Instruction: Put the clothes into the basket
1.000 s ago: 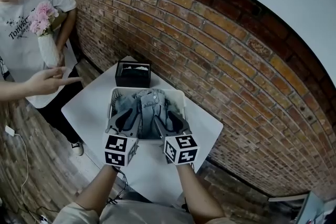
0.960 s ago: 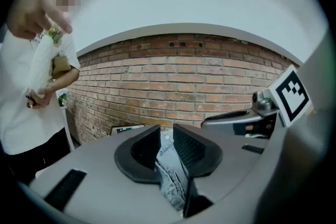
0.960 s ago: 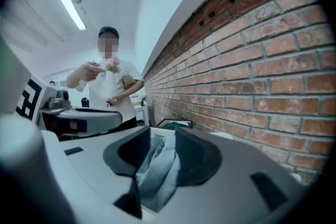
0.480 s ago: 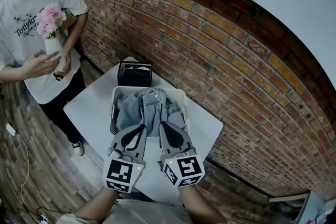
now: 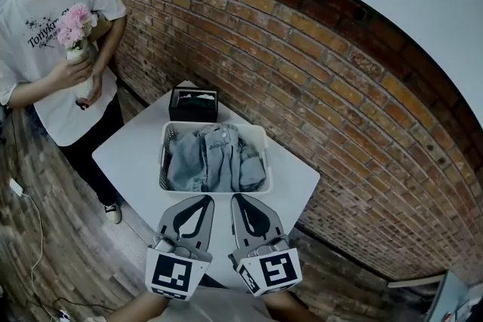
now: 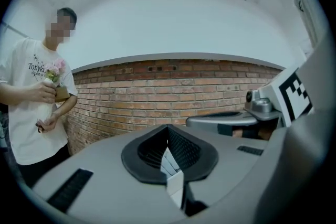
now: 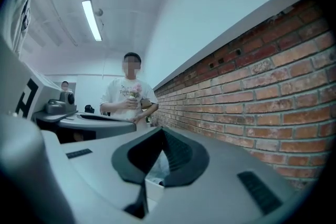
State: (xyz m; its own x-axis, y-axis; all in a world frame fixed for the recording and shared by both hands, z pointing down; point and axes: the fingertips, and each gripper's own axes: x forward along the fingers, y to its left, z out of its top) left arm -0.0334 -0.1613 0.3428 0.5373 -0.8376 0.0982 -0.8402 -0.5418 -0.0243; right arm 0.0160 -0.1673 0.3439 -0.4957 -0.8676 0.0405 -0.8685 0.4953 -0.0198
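A white basket (image 5: 264, 162) stands on the white table (image 5: 128, 156) and holds blue denim clothes (image 5: 213, 158), heaped inside its walls. My left gripper (image 5: 202, 198) and right gripper (image 5: 238, 197) hover side by side just short of the basket's near rim, apart from it. Both are shut with nothing between the jaws. In the left gripper view the left gripper (image 6: 168, 127) points up at the brick wall with its jaws together. The right gripper (image 7: 160, 131) looks the same in its own view. Through the gap under the jaws, a bit of the basket shows.
A black box (image 5: 193, 104) sits on the table behind the basket. A person in a white T-shirt (image 5: 53, 49) stands at the table's left holding a vase of pink flowers (image 5: 75, 23). A brick wall (image 5: 324, 102) runs close behind and to the right.
Both grippers have drawn back out of the basket toward me and closed, leaving the denim clothes inside. The person at left pulled the outstretched hand back to the flowers.
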